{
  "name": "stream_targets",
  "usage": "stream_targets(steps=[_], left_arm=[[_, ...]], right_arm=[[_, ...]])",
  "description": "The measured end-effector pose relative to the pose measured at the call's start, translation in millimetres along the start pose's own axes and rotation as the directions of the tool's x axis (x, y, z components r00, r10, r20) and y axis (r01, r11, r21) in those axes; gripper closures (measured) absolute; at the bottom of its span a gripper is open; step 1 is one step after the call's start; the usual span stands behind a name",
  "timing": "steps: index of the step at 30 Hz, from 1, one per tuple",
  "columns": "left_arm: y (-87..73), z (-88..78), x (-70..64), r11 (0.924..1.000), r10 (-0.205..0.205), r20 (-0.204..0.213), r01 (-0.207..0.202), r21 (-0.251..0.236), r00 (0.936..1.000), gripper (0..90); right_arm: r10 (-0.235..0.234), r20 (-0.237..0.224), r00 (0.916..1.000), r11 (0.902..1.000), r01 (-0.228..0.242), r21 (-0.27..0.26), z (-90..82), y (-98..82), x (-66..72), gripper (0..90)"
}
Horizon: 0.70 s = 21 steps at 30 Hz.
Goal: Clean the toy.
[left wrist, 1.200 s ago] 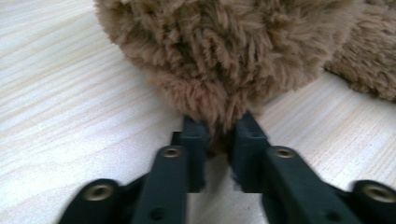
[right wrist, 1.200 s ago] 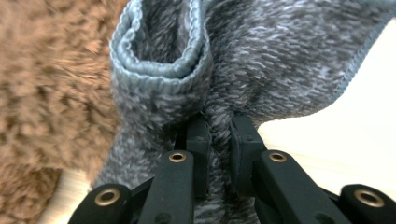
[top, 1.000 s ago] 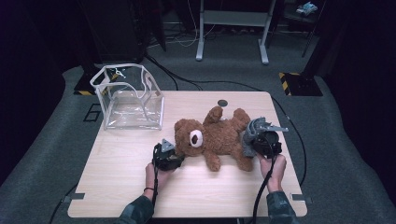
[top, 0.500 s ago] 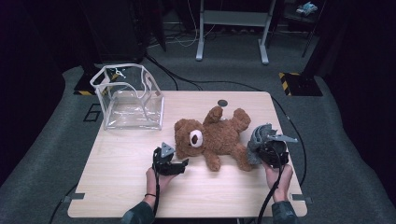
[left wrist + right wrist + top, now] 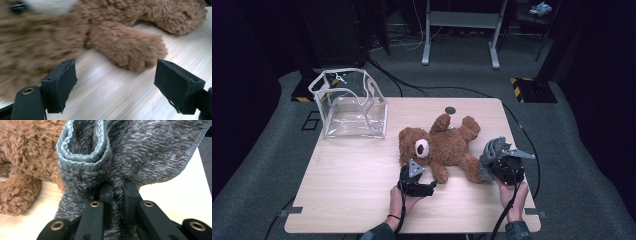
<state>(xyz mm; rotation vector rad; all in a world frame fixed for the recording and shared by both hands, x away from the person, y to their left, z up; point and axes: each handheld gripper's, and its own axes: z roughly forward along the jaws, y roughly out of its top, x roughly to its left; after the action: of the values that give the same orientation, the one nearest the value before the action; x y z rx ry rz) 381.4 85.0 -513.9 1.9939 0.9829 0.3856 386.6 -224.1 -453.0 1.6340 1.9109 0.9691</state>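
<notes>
Since a second ago, the left gripper [image 5: 416,179] has drawn back from the head of the brown plush teddy bear [image 5: 444,146] toward six o'clock, and its jaws have just been opening; they now stand wide with nothing between them, one furry paw lying just ahead over the pale wooden table [image 5: 352,185]. At the bear's four o'clock, the right gripper [image 5: 499,161] has shifted outward, its jaws pinched narrow on a grey knitted cloth [image 5: 140,152] bunched beside the bear's leg. That bear lies on its back mid-table. At its ten o'clock, well apart, stands a clear plastic box [image 5: 352,104].
</notes>
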Motion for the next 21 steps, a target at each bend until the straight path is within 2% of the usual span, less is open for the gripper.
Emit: stream_targets(steps=[5, 8, 10, 14, 17, 19, 20, 21], left_arm=[[7.5, 15.6, -13.6, 0.9997, 0.016, -0.013, -0.016, 0.016, 0.9998, 17.5], [10.6, 24.7, -18.4, 0.9993, 0.016, -0.049, -0.014, 0.035, 0.9987, 18.4], [11.6, 30.7, -20.0, 0.9990, -0.005, -0.065, 0.008, 0.044, 0.9979, 20.0], [12.4, 39.8, -24.8, 0.9983, 0.012, -0.096, -0.006, 0.058, 0.9953, 23.8], [12.2, 40.6, -23.9, 0.9991, -0.002, -0.100, 0.006, 0.041, 0.9950, 39.6], [12.5, 38.8, -19.6, 0.9993, -0.017, -0.091, 0.020, 0.030, 0.9957, 51.4], [13.2, 37.3, -17.8, 0.9995, -0.010, -0.090, 0.013, 0.028, 0.9959, 57.9], [13.8, 36.6, -16.8, 0.9996, -0.016, -0.081, 0.018, 0.023, 0.9966, 61.2]], right_arm=[[0.002, -0.004, 1.0000, 1.0000, -0.002, 0.001, 1.1, -2.6, -0.6, 80.9], [0.004, -0.007, 1.0000, 1.0000, -0.004, 0.004, 2.7, -4.4, -1.0, 80.9], [0.007, -0.008, 0.9999, 1.0000, -0.007, 0.005, 3.3, -5.7, -1.3, 80.9], [0.011, -0.006, 0.9999, 0.9999, -0.011, 0.010, 5.4, -9.5, -3.3, 80.9], [0.017, -0.010, 0.9998, 0.9998, -0.017, 0.011, 5.6, -12.1, -3.6, 80.9], [0.021, -0.011, 0.9997, 0.9998, -0.020, 0.007, 5.2, -13.9, -4.4, 80.9], [0.025, -0.008, 0.9997, 0.9997, -0.025, 0.010, 5.1, -15.0, -4.7, 80.9], [0.023, -0.008, 0.9997, 0.9997, -0.023, 0.009, 5.2, -15.7, -5.6, 80.9]])
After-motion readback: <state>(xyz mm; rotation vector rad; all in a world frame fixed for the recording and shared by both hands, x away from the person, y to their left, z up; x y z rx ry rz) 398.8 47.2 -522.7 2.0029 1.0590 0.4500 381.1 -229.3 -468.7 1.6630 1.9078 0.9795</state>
